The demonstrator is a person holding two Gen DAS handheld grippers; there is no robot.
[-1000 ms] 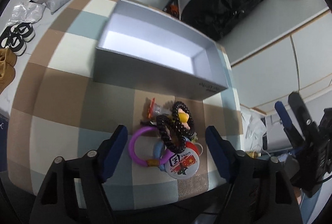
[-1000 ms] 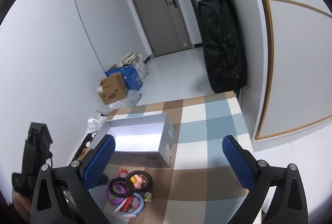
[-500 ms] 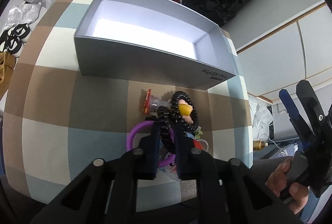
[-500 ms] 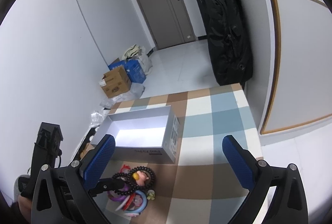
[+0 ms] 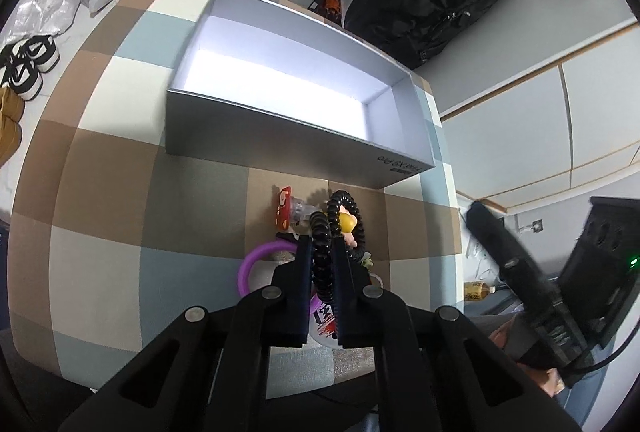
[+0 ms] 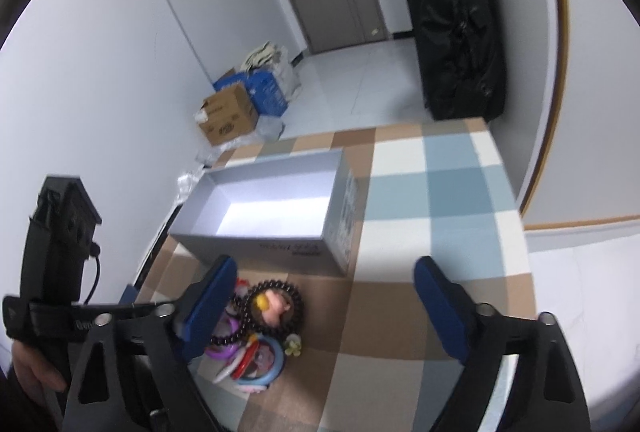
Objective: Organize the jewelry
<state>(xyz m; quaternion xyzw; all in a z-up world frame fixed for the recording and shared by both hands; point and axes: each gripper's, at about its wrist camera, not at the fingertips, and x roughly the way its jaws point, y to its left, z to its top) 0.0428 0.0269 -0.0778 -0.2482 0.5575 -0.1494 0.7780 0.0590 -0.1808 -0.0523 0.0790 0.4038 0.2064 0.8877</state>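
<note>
My left gripper (image 5: 321, 246) is shut on a black beaded bracelet (image 5: 322, 232), lifting part of it over a pile of jewelry: a purple ring (image 5: 256, 258), a round badge (image 5: 322, 316) and a red charm (image 5: 283, 207). An empty grey box (image 5: 304, 135) stands just behind the pile. My right gripper (image 6: 324, 296) is open and empty, held above the table to the right of the pile (image 6: 256, 328). The bracelet (image 6: 276, 306) and the box (image 6: 276, 216) show in the right wrist view too.
The checked tablecloth (image 5: 104, 216) covers the table, whose near edge is close under the pile. A black bag (image 6: 456, 15) leans by the wall past the far corner. Cardboard boxes (image 6: 228, 115) and shoes (image 5: 28, 63) lie on the floor to the left.
My left gripper went from open around the pile to shut on the black bracelet, and has raised it a little. My right gripper has moved closer to the table and the pile.
</note>
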